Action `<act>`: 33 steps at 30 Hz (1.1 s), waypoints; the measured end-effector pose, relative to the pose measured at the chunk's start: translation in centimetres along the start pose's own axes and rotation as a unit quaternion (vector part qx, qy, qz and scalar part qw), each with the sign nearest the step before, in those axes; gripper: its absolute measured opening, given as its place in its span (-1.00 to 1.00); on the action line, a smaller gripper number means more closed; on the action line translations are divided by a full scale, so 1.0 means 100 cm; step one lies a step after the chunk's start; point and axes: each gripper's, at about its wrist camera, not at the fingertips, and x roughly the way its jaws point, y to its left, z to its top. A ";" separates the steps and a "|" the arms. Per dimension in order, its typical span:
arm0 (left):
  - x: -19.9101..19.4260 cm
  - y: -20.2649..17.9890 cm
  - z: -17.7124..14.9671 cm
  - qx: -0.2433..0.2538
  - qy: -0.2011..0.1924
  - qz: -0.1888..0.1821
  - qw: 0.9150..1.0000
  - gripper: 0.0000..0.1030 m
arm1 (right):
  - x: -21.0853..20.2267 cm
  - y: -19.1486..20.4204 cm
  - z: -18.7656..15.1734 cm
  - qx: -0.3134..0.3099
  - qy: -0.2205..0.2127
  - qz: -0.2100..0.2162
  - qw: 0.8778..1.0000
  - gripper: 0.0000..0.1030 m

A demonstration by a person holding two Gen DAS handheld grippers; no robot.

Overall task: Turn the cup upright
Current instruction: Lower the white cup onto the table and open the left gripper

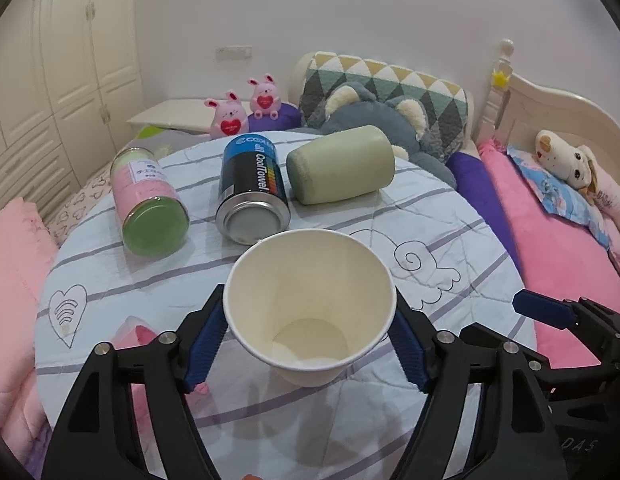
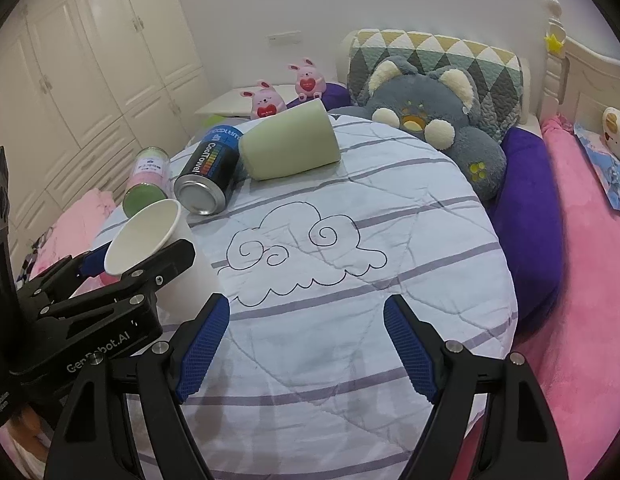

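A white paper cup [image 1: 310,304] stands mouth-up, tilted a little, on the round quilted cushion [image 1: 449,216]. My left gripper [image 1: 308,344] is shut on the cup, one blue pad on each side just below the rim. In the right wrist view the same cup [image 2: 150,236] shows at the left, held by the left gripper [image 2: 122,264]. My right gripper [image 2: 306,344] is open and empty, low over the cushion's [image 2: 349,340] near part, to the right of the cup. One of its blue fingertips [image 1: 543,312] shows at the right in the left wrist view.
Behind the cup lie a pink jar with a green lid [image 1: 150,200], a black and blue can [image 1: 252,190] and a pale green cup [image 1: 341,164], all on their sides. A grey plush [image 2: 433,120], pillows and a pink blanket [image 2: 581,240] surround the cushion.
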 end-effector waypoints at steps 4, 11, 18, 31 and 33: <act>-0.008 0.005 -0.003 -0.005 -0.004 0.007 1.000 0.84 | -0.007 0.003 -0.002 -0.003 -0.007 0.000 1.000 0.57; -0.026 0.011 -0.007 0.000 -0.016 0.017 1.000 0.93 | -0.020 0.014 -0.006 -0.010 -0.020 -0.001 1.000 0.57; -0.062 0.022 -0.012 0.011 -0.051 0.025 0.998 0.95 | -0.037 0.033 -0.011 -0.030 -0.039 -0.003 0.999 0.57; -0.148 0.051 -0.027 0.013 -0.137 0.038 0.990 0.99 | -0.089 0.075 -0.029 -0.082 -0.118 0.001 0.990 0.57; -0.153 0.053 -0.031 0.016 -0.135 0.033 0.990 0.99 | -0.097 0.081 -0.033 -0.089 -0.138 -0.009 0.986 0.57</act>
